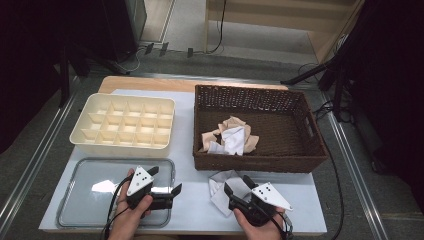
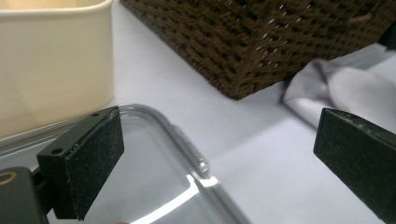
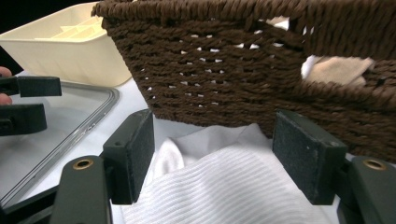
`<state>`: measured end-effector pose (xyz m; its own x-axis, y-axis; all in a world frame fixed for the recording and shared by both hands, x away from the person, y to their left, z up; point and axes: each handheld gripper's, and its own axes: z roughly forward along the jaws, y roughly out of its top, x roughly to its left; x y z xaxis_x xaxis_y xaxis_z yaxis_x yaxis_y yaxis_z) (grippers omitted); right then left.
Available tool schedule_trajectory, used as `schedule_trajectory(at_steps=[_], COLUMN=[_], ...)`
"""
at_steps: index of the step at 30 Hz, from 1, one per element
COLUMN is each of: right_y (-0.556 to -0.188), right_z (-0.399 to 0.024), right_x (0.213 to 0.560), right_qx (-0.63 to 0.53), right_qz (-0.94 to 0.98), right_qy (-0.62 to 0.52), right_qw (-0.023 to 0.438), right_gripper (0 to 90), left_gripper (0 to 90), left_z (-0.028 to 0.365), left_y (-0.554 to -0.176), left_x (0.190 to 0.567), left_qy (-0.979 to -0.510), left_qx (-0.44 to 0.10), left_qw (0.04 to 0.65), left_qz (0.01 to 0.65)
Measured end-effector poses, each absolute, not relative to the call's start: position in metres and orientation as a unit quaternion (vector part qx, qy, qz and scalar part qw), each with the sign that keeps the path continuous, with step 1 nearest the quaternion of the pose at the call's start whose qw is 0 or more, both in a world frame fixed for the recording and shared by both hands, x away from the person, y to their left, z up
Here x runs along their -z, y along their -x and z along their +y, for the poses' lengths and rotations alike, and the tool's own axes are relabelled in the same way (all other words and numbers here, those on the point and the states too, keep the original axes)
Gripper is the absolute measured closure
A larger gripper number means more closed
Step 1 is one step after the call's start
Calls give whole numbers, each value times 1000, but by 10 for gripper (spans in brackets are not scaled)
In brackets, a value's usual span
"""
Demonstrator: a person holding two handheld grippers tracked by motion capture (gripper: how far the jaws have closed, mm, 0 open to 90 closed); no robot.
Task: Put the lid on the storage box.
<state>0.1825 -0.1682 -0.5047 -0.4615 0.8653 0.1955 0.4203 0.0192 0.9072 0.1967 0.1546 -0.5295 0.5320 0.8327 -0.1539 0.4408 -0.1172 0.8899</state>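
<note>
Before the dark brown woven basket [image 1: 260,165], my right gripper [image 1: 239,189] holds open jaws around a white ribbed cloth [image 3: 224,186] lying unsorted on the surface; my left gripper [image 1: 167,181] is open, empty; more cloths [image 1: 230,137] wait inside.

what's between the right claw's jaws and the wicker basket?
A white cloth lies on the table between the open right claw and the basket, reaching up to the basket's wall. Clearest in the right gripper view.

Recording lab (dark curtains [image 1: 30,75], floor cables [image 1: 220,30])
</note>
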Motion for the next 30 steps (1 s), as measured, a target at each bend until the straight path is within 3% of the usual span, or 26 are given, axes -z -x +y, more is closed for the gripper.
schedule_trajectory(at_steps=[5,30], right_y=[-184,-196], right_z=[-174,-195], right_x=[500,467], right_qx=[-518,-523], right_qz=[676,664], right_qy=[-476,-478], right_qw=[219,236], right_gripper=[291,289], left_gripper=[23,23], left_z=[155,158], left_y=[-198,-201], left_x=[539,543], left_qy=[-728,-726], left_qx=[-203,-173], left_qw=[477,491], left_qz=[449,450])
